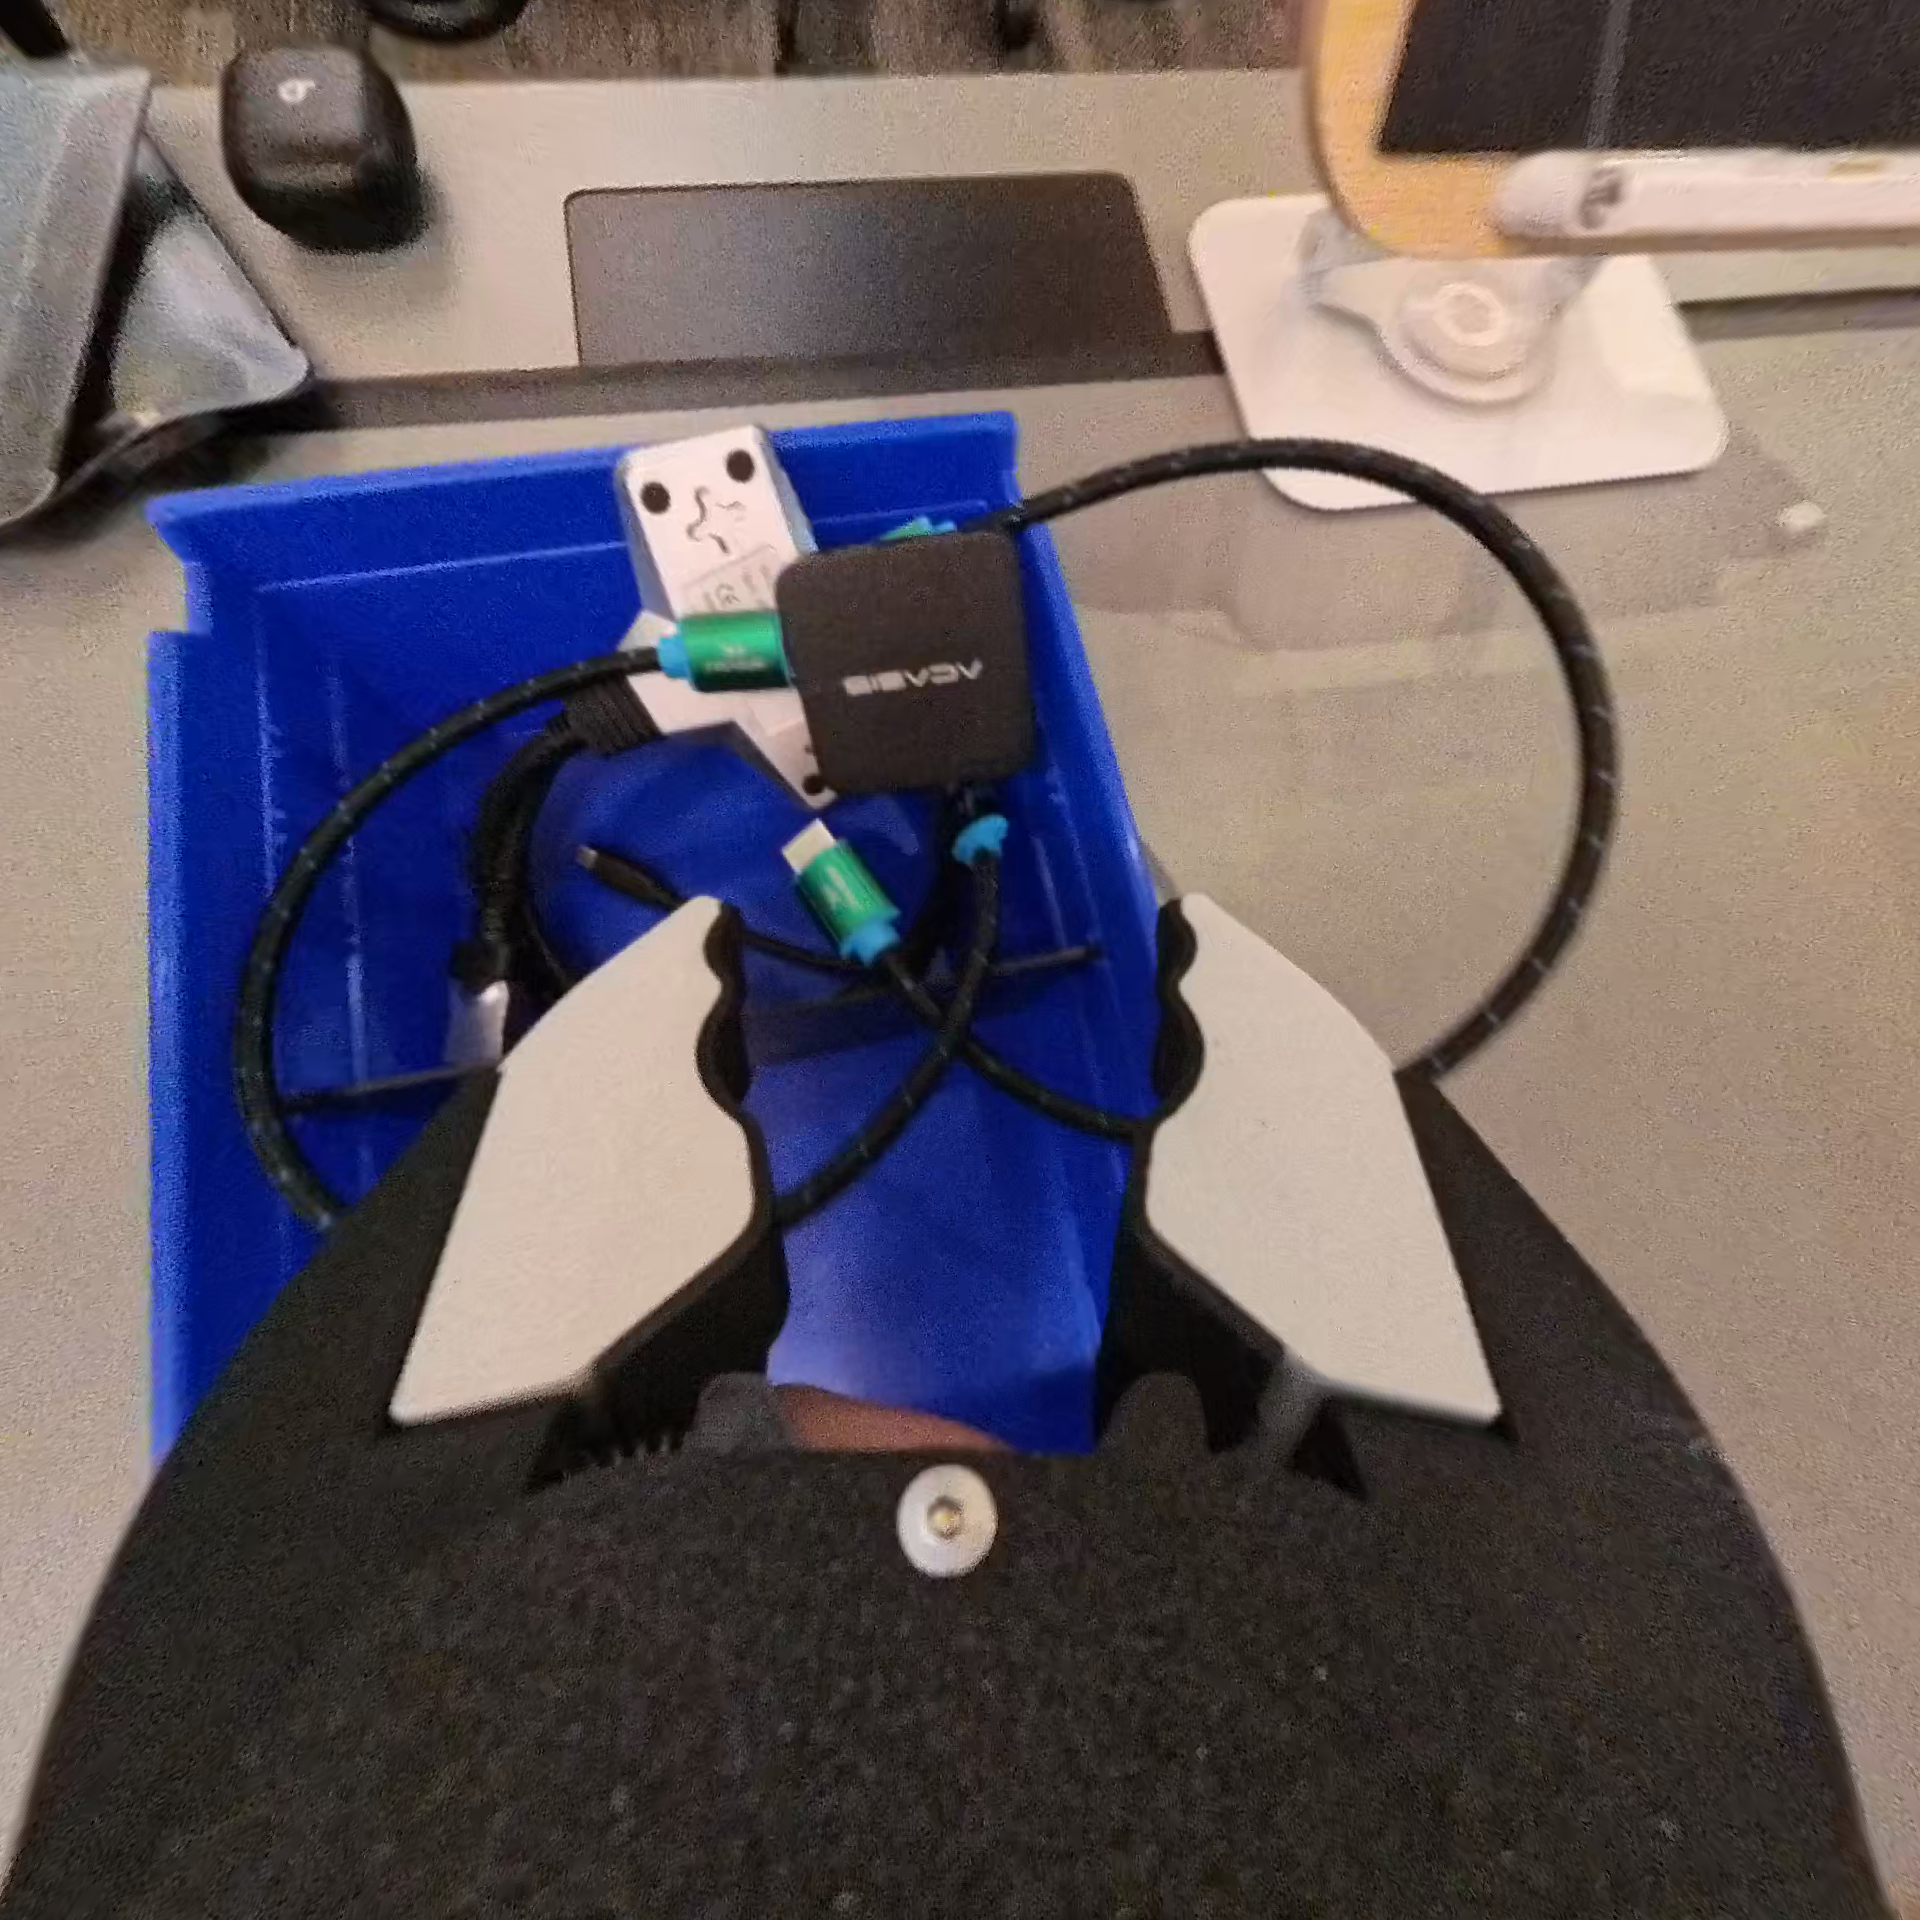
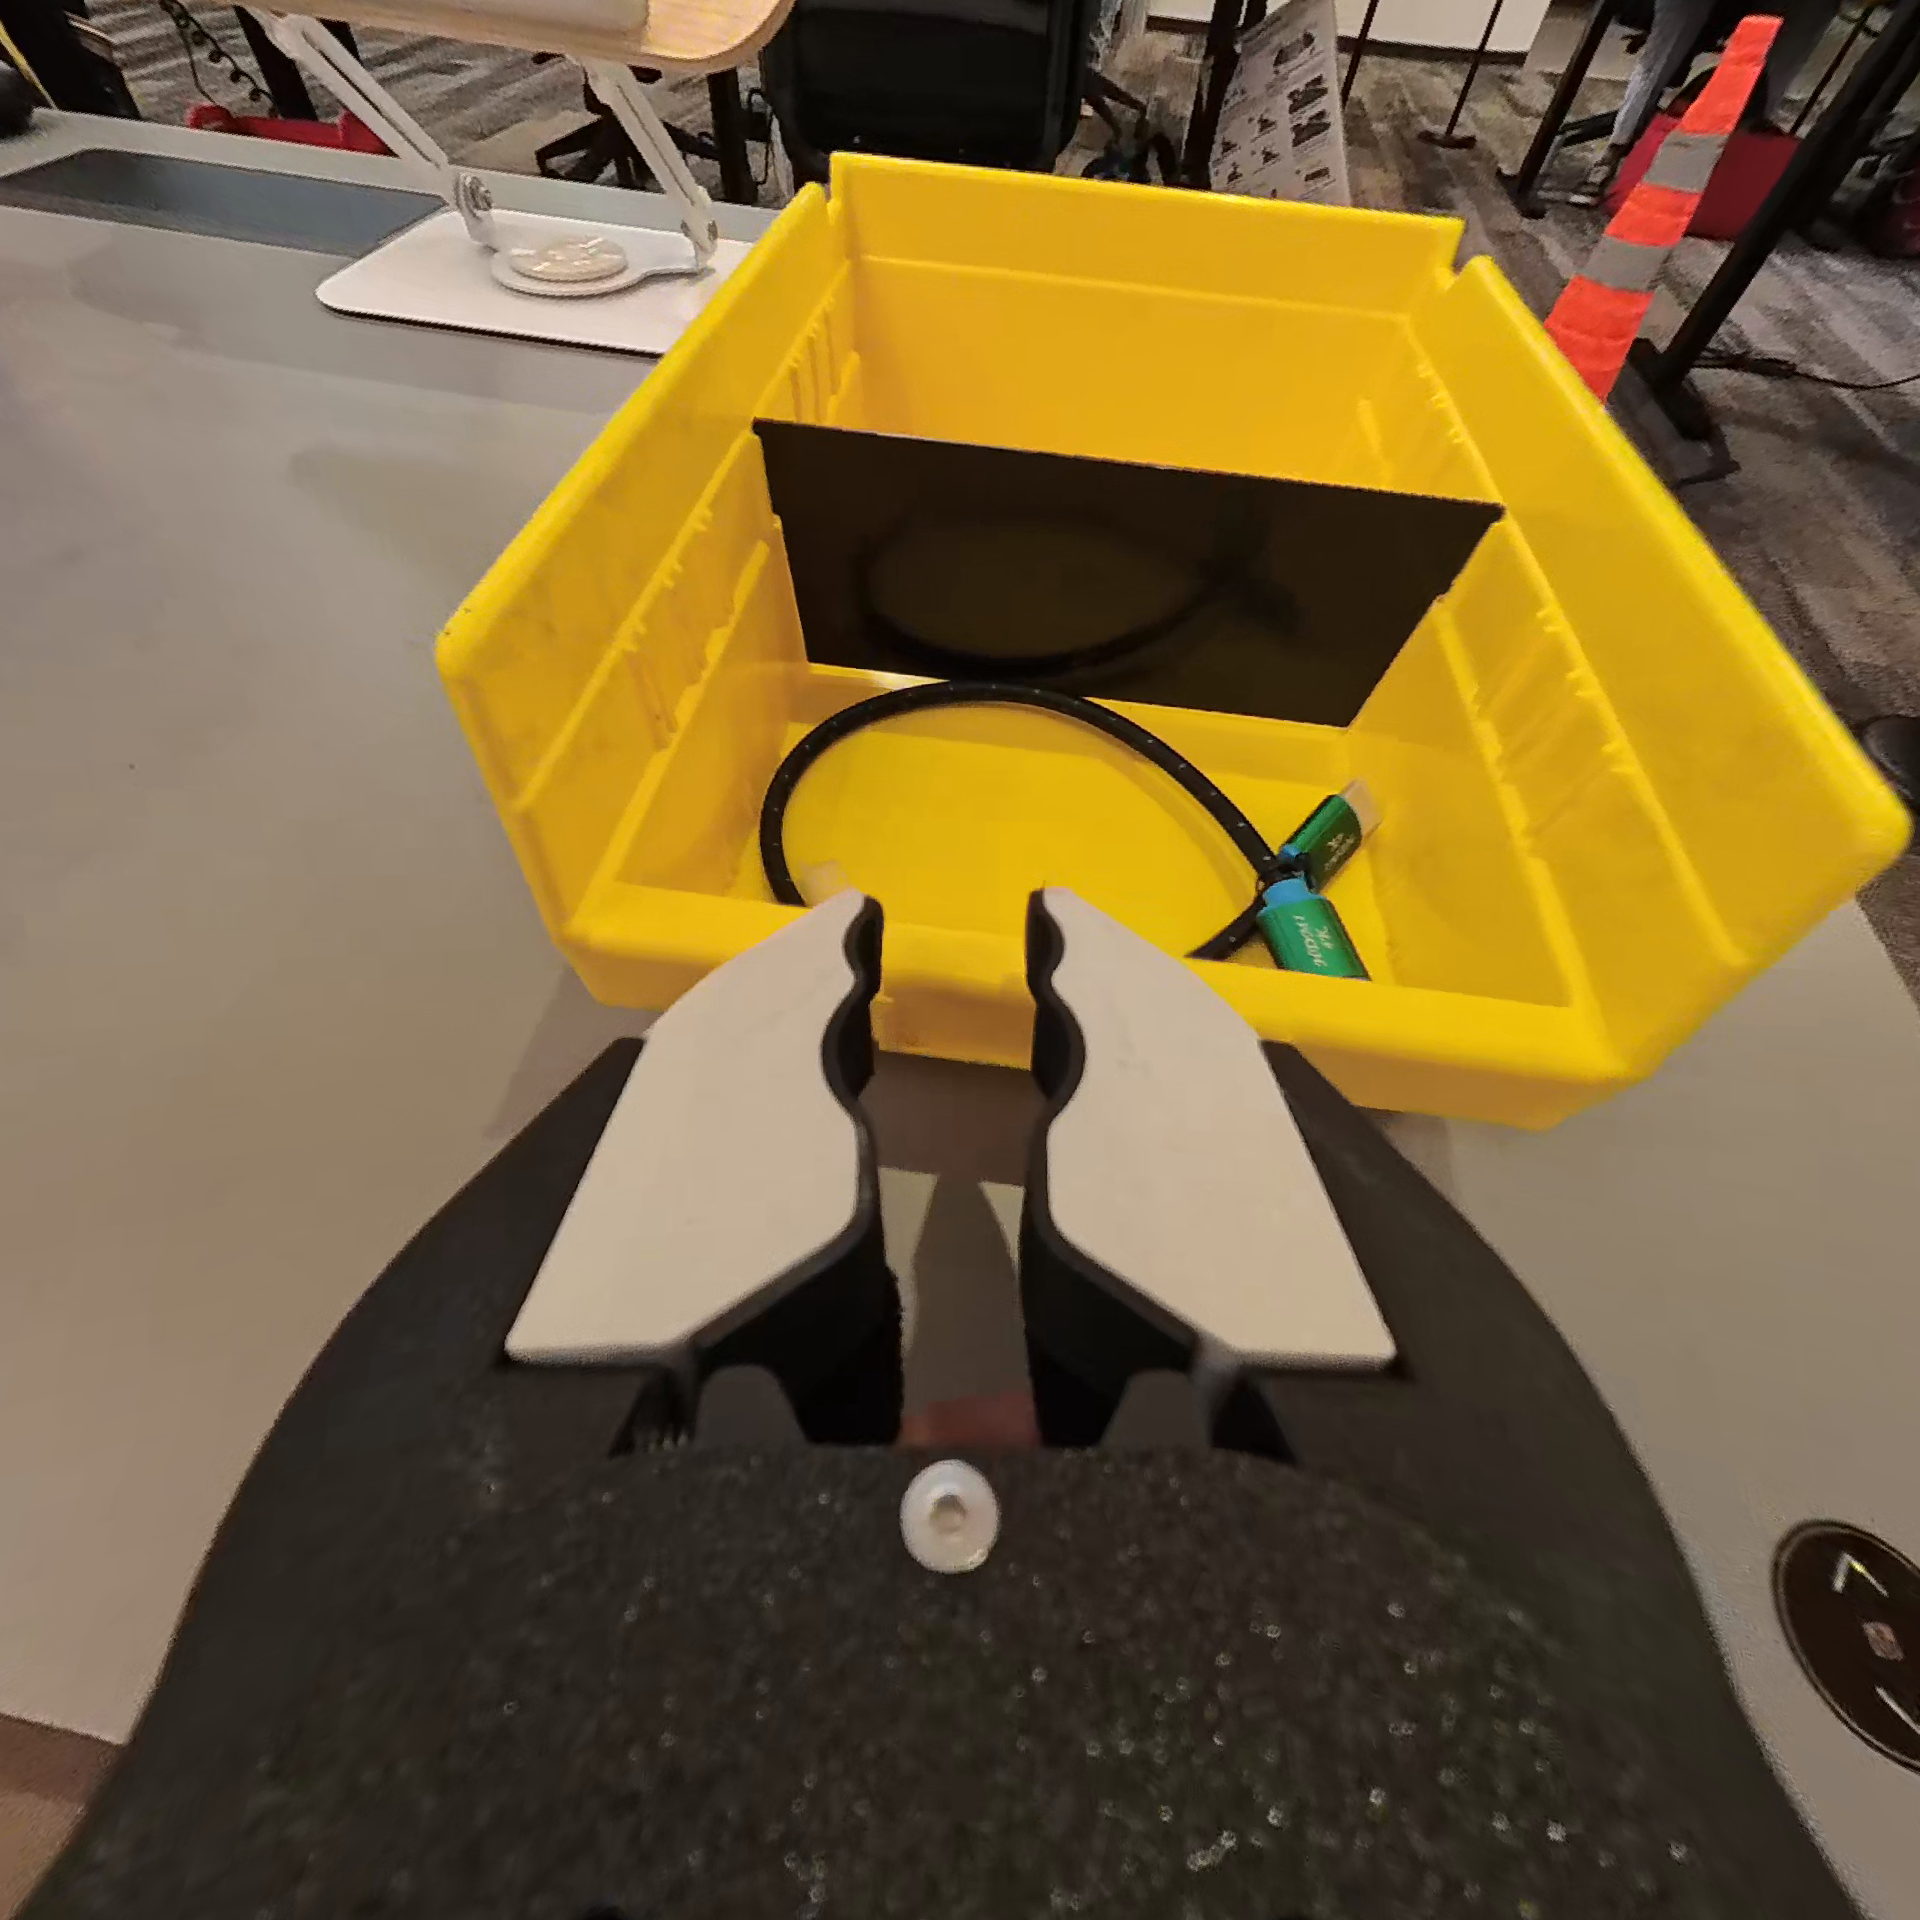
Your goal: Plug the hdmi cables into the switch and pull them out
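Only the left wrist view shows the blue bin [image 1: 260, 727]. The left gripper [image 1: 951, 914] hangs over its near end with its jaws spread wide and nothing between them. Just past the fingertips a loose green plug [image 1: 836, 894] lies among crossed black braided cables [image 1: 966, 1029]. Farther in, the black square switch [image 1: 906, 665] sits against the bin's right wall, on top of a white adapter [image 1: 707, 520]. One green plug [image 1: 727, 649] is seated in the switch's left side, and a cable [image 1: 1538, 644] loops out over the grey table [image 1: 1558, 935]. The switch bears pale brand lettering and the plugs carry small print.

Only the right wrist view shows the yellow bin [image 2: 1662, 831], which stands just beyond the right gripper [image 2: 954, 904]. That gripper's jaws stand slightly apart and hold nothing. In the bin's near compartment lies a coiled black cable [image 2: 935, 701] with two green printed plugs [image 2: 1314, 935], in front of a black divider [image 2: 1122, 561]. Beyond the table stands an orange cone [image 2: 1662, 187].
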The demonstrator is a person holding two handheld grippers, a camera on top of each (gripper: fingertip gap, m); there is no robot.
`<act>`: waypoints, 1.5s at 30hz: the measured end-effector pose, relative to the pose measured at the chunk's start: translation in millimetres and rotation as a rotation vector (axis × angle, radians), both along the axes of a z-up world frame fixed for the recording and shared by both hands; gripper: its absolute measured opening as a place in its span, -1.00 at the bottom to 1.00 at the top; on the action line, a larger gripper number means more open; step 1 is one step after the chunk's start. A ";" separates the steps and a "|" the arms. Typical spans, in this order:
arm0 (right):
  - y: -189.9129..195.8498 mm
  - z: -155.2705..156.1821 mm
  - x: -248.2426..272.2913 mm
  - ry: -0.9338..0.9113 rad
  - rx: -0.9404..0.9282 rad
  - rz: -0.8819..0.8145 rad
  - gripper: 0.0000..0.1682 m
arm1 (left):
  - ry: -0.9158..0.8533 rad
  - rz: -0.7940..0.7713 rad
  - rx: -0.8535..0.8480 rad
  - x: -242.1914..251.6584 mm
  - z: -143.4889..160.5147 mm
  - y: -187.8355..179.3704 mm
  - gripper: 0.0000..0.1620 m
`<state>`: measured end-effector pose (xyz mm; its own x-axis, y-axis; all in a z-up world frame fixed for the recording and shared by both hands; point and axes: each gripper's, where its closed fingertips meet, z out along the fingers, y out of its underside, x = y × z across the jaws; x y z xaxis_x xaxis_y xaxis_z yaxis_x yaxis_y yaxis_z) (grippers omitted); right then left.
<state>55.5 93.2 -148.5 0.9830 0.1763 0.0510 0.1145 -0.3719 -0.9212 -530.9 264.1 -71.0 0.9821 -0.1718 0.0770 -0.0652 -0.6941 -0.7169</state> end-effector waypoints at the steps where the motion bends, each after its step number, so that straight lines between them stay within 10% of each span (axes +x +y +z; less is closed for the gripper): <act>1: 0.2 -0.5 -1.7 0.000 -0.004 0.005 -0.70 | 0.001 0.022 -0.045 -2.9 -7.4 18.1 -0.07; 13: -11.7 -4.3 -6.1 -0.074 -0.010 0.033 -0.70 | -0.058 0.122 -0.218 -5.7 -54.8 85.5 0.09; 19: -16.1 -3.2 -5.8 -0.066 -0.006 0.038 -0.71 | 0.001 -0.011 -0.081 21.9 -33.0 72.0 -1.00; 22: -17.3 -1.3 -6.8 -0.078 0.001 0.041 -0.71 | 0.076 0.070 -0.030 12.1 -30.2 74.4 -1.00; 27: -19.4 0.2 -7.3 -0.075 0.004 0.041 -0.71 | -0.072 0.111 -0.153 0.8 -41.1 71.2 -0.12; 43: -14.0 -9.4 -24.9 -0.088 -0.037 0.108 -0.71 | -0.053 0.101 -0.262 -0.1 -73.0 76.7 -0.24; 45: -13.8 -9.2 -24.3 -0.092 -0.035 0.107 -0.71 | 0.115 0.131 -0.153 -17.8 -61.6 76.4 -1.00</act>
<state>31.3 79.4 -157.7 0.9500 0.2828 0.1321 0.2386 -0.3851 -0.8915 -548.7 340.5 -132.6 0.9991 -0.0369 -0.0218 -0.0426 -0.8018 -0.5960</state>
